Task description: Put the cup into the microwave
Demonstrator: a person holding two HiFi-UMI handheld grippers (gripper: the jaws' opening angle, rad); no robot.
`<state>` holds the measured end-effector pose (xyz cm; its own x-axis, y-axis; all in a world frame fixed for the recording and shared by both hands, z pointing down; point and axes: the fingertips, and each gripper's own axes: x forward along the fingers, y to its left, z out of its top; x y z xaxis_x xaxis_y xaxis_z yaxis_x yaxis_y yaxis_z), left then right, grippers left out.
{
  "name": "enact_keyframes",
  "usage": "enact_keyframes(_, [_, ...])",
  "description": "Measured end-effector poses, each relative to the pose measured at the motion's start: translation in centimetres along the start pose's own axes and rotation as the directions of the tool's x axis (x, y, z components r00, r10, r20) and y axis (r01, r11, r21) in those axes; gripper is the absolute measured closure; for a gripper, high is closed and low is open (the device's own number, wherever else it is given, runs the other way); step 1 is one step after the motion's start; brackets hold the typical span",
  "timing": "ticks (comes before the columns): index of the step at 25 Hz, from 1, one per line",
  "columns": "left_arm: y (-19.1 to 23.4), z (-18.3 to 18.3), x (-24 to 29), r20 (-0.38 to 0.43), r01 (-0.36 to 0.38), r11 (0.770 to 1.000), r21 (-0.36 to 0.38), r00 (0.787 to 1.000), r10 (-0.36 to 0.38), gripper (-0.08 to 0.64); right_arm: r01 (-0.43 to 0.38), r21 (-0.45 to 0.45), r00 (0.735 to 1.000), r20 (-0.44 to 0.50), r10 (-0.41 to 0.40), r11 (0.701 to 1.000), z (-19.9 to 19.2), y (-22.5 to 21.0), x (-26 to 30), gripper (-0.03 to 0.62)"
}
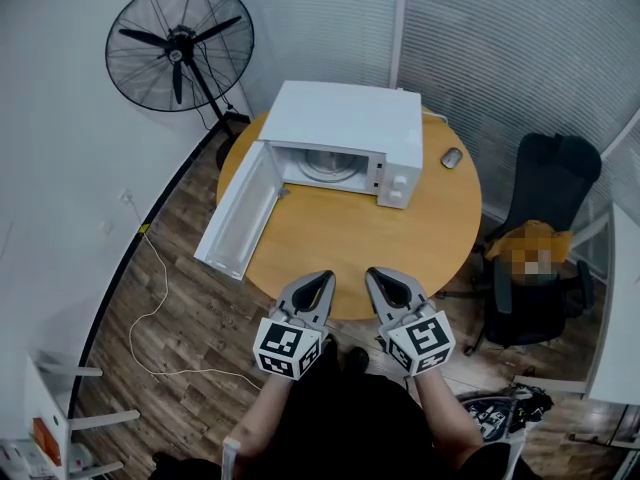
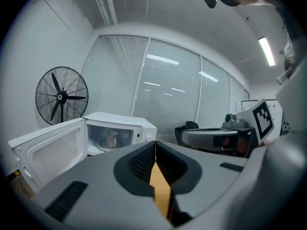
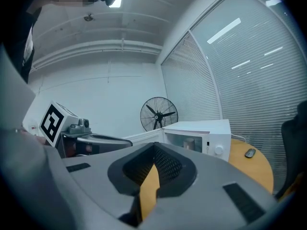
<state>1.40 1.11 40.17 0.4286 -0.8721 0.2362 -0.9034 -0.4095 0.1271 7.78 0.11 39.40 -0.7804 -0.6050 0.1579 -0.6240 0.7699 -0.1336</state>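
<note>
A white microwave (image 1: 345, 118) stands at the far side of a round wooden table (image 1: 330, 238), its door (image 1: 240, 213) swung wide open to the left. A brownish cup (image 2: 112, 139) stands upright on the turntable inside the cavity; the right gripper view also shows this cup (image 3: 188, 143) through the opening. My left gripper (image 1: 318, 280) and right gripper (image 1: 378, 276) hover side by side over the table's near edge, well short of the microwave. Both point towards it, shut and with nothing between their jaws. Each gripper view shows its own jaw tips meeting.
A computer mouse (image 1: 452, 157) lies on the table to the right of the microwave. A black standing fan (image 1: 180, 46) is at the back left, and an office chair (image 1: 545, 238) with an orange item on it is at the right. A white cable (image 1: 150, 308) trails over the wooden floor.
</note>
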Motion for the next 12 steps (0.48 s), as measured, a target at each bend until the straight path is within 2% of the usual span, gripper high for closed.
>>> enact_keyframes(12, [0.51,0.43,-0.18,0.001,0.007,1.000,0.015,1.000,-0.007,0.561,0.007,-0.001,1.000,0.003,-0.007,1.000,0.27,0.04,0.38,0.583])
